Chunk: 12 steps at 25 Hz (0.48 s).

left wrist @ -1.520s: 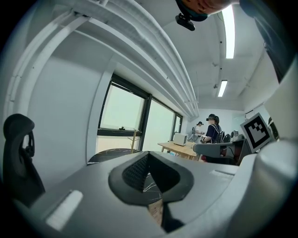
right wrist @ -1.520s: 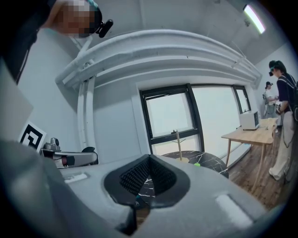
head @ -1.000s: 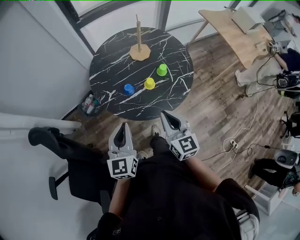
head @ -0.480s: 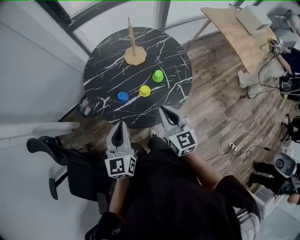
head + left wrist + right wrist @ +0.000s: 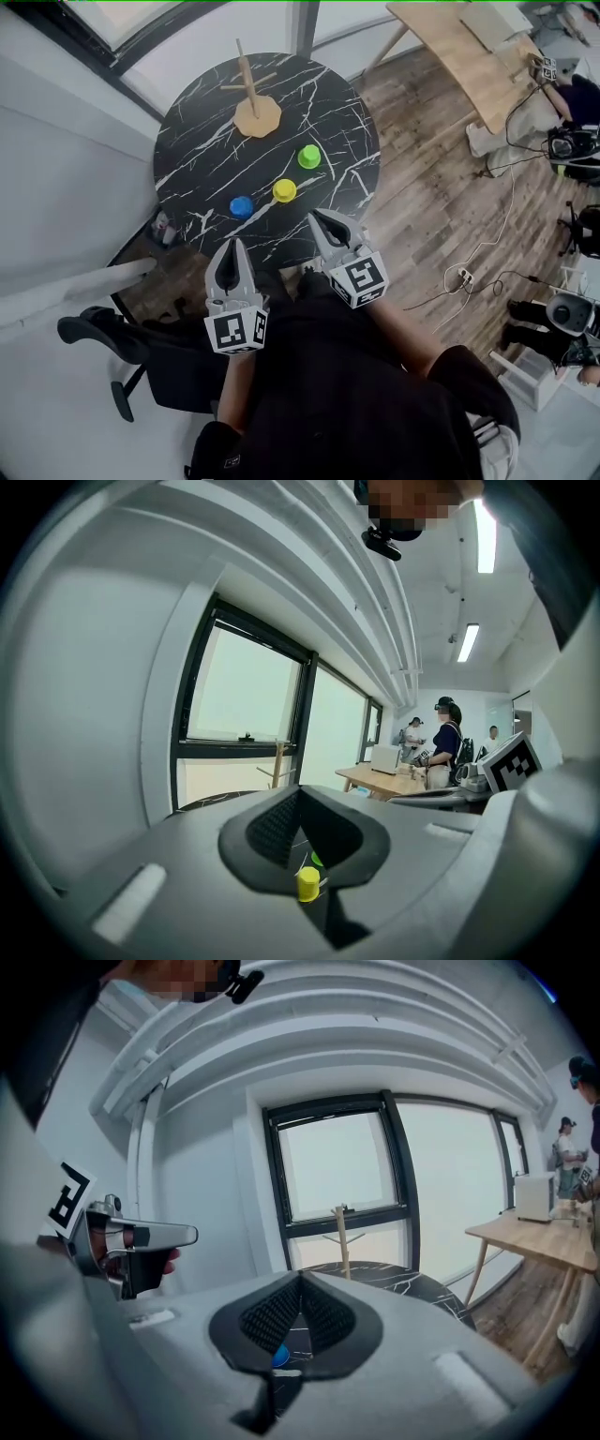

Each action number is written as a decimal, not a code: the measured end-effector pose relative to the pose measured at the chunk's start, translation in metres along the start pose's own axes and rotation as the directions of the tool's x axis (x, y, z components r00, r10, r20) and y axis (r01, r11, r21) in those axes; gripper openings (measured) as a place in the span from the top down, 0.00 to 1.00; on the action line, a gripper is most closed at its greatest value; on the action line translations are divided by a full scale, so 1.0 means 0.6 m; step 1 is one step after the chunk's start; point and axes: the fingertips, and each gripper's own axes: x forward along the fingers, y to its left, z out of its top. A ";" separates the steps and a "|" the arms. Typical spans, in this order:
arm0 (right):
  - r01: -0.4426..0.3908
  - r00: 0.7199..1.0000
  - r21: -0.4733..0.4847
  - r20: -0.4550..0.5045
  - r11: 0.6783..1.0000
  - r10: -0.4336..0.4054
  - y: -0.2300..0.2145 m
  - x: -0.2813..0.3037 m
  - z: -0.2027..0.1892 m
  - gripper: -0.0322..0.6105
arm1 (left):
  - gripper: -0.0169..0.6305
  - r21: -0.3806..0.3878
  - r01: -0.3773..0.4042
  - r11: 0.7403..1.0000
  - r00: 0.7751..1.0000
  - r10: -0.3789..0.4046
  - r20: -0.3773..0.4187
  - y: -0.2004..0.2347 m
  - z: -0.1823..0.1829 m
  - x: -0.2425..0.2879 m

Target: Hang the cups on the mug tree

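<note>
Three small cups stand on the round black marble table (image 5: 206, 141): green (image 5: 309, 157), yellow (image 5: 285, 190) and blue (image 5: 242, 206). The wooden mug tree (image 5: 249, 97) stands bare at the table's far side. My left gripper (image 5: 229, 247) and right gripper (image 5: 317, 221) are both shut and hold nothing; they hover at the near table edge, short of the cups. Past the shut jaws, the left gripper view shows the yellow cup (image 5: 307, 885), the green cup (image 5: 317, 860) and the mug tree (image 5: 279, 762). The right gripper view shows the blue cup (image 5: 279, 1357) and the mug tree (image 5: 343, 1239).
A black office chair (image 5: 131, 342) sits at my left, by a white wall. A small basket with bottles (image 5: 161, 228) rests on the floor beside the table. A wooden desk (image 5: 464, 56), cables, a power strip (image 5: 463, 279) and seated people fill the right side.
Both grippers have moved forward toward the table and now reach its near edge. Both stay shut, and the cups have not moved.
</note>
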 end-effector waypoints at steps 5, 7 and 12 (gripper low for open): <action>0.065 0.998 0.005 -0.019 0.998 -0.065 -0.006 0.046 -0.013 0.93 | 0.97 0.007 0.076 0.997 0.997 -0.076 -0.006 0.038 0.004 0.051; 0.091 0.995 0.011 -0.042 0.996 -0.091 -0.007 0.059 -0.031 0.93 | 0.97 0.006 0.104 0.995 0.994 -0.104 -0.018 0.048 0.004 0.061; 0.120 0.987 0.016 -0.107 0.993 -0.118 -0.014 0.102 -0.076 0.90 | 0.97 0.032 0.139 0.990 0.989 -0.137 -0.060 0.073 0.007 0.095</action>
